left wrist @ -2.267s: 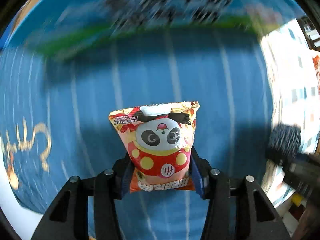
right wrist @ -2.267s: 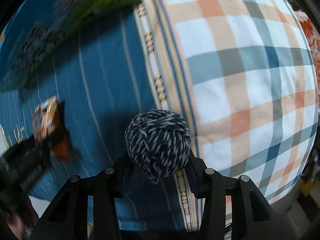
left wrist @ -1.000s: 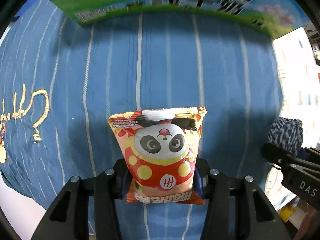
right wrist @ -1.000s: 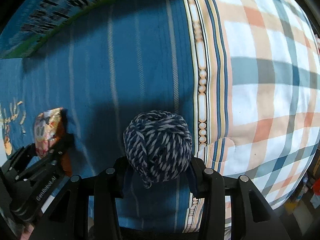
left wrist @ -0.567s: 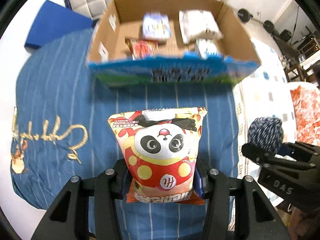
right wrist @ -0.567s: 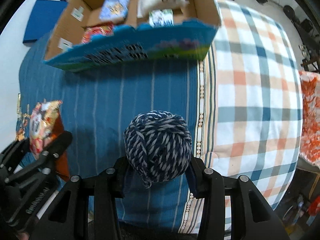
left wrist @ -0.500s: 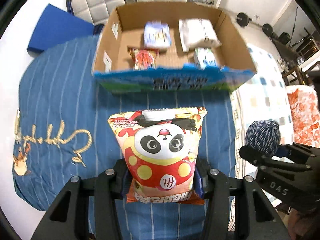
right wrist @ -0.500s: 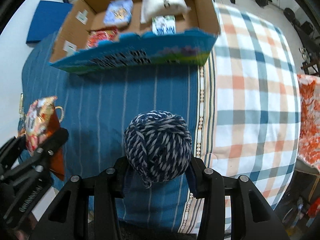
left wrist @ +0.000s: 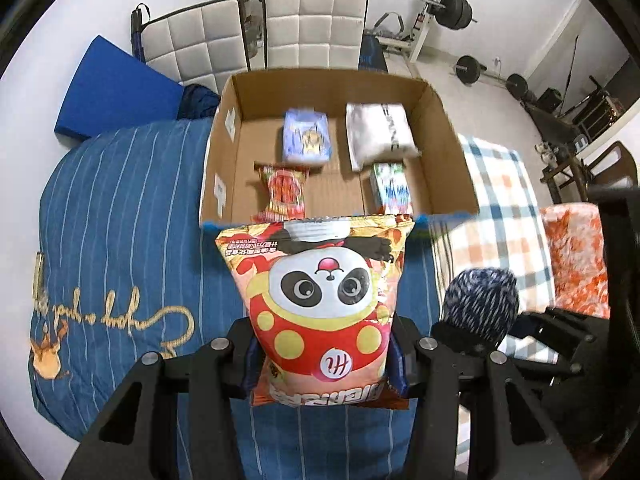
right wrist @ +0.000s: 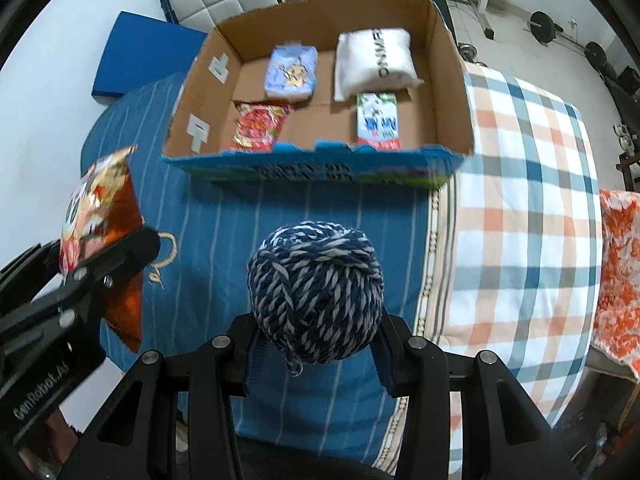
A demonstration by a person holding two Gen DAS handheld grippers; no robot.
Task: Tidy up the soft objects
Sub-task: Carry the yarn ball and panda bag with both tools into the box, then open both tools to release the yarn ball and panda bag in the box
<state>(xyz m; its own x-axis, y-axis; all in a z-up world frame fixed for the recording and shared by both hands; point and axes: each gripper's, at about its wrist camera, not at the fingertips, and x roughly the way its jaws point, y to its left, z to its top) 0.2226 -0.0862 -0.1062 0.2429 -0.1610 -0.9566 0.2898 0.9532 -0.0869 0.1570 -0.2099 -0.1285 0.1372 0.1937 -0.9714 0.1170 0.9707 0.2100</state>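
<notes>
My left gripper [left wrist: 322,354] is shut on a panda snack bag [left wrist: 320,300], held upright above the blue striped bedspread [left wrist: 120,240]. My right gripper [right wrist: 316,344] is shut on a blue-and-white yarn ball [right wrist: 316,288]. The yarn ball also shows in the left wrist view [left wrist: 480,300], and the snack bag in the right wrist view [right wrist: 100,216]. Ahead stands an open cardboard box [left wrist: 224,148] [right wrist: 452,64] holding a white pillow pack [right wrist: 374,62], a light blue packet [right wrist: 290,72], a red snack bag [right wrist: 258,124] and a milk pack [right wrist: 378,122].
A plaid blanket [right wrist: 520,200] covers the bed's right side, with an orange patterned cloth [right wrist: 618,272] beyond it. A blue mat [left wrist: 108,92], white padded chairs [left wrist: 312,20] and gym weights [left wrist: 452,10] stand behind the box.
Both grippers have risen and pulled back from the bedspread. The box interior and the room behind it have come into view. Both grips are unchanged.
</notes>
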